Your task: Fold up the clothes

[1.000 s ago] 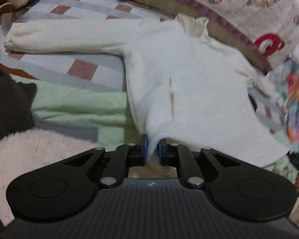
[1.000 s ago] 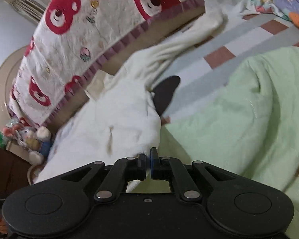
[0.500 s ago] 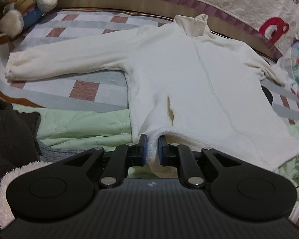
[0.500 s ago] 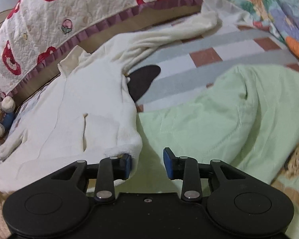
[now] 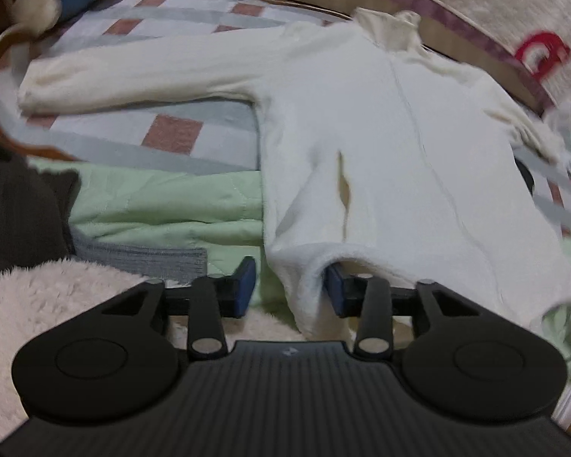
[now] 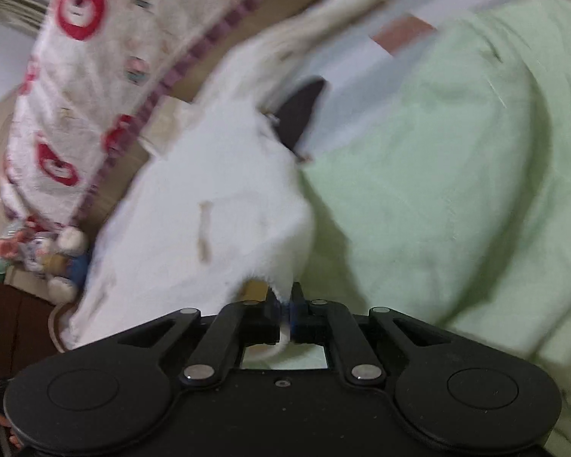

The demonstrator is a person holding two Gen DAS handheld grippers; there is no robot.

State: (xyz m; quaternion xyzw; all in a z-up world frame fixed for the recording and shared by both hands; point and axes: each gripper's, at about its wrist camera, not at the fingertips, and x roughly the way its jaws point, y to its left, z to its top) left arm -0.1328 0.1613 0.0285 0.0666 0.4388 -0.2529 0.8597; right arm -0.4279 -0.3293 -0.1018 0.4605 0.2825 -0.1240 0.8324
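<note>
Left wrist view: your left gripper [image 5: 290,292] has just let go and gapes around the cream fleece long-sleeved top's [image 5: 380,144] near hem, while your right gripper [image 6: 284,306] has re-clamped its corner; the top lies spread, unfolded.

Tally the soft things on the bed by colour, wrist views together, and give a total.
Cream: 1, the sweater
Green: 1, the quilt
Red-and-white: 1, the bear blanket
Checked grey and brown: 1, the sheet
Pink: 1, the fluffy throw
Total: 5
</note>
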